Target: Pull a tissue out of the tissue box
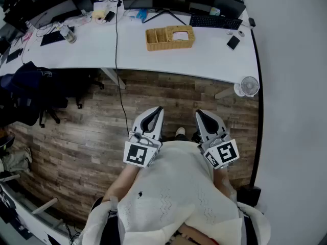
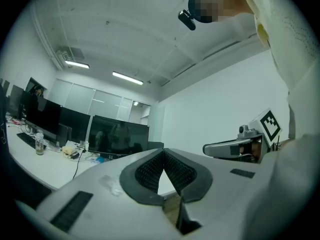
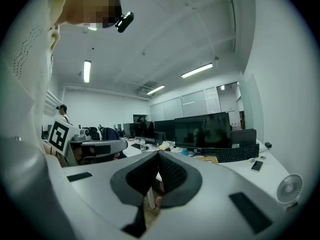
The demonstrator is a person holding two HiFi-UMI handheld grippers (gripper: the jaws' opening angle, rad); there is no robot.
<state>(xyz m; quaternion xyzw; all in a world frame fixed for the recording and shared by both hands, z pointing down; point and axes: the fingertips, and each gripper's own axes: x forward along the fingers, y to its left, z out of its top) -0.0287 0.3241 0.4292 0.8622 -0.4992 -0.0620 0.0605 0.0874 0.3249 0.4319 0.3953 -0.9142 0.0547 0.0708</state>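
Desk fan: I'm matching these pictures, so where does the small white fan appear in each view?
Head view: fan at right, just below the near edge of the white desk.
Left gripper view: not in it.
Right gripper view: fan at lower right, below the desk's edge.
Shared landmark: the white desk, in all three.

Your white desk [image 1: 204, 60] curves across the top of the head view. Near its middle sits the woven tissue box [image 1: 169, 38], with a white sheet showing in its right-hand compartment. To the right of it lies a black phone [image 1: 233, 42], and further back a black keyboard [image 1: 215, 22]. Toward the left, a clear bottle [image 1: 67, 33] stands beside a dark pad [image 1: 51, 38]. A black cable [image 1: 117, 34] crosses the desk and drops over its front edge to the wood-plank floor [image 1: 76, 137], where a black chair [image 1: 36, 93] stands.
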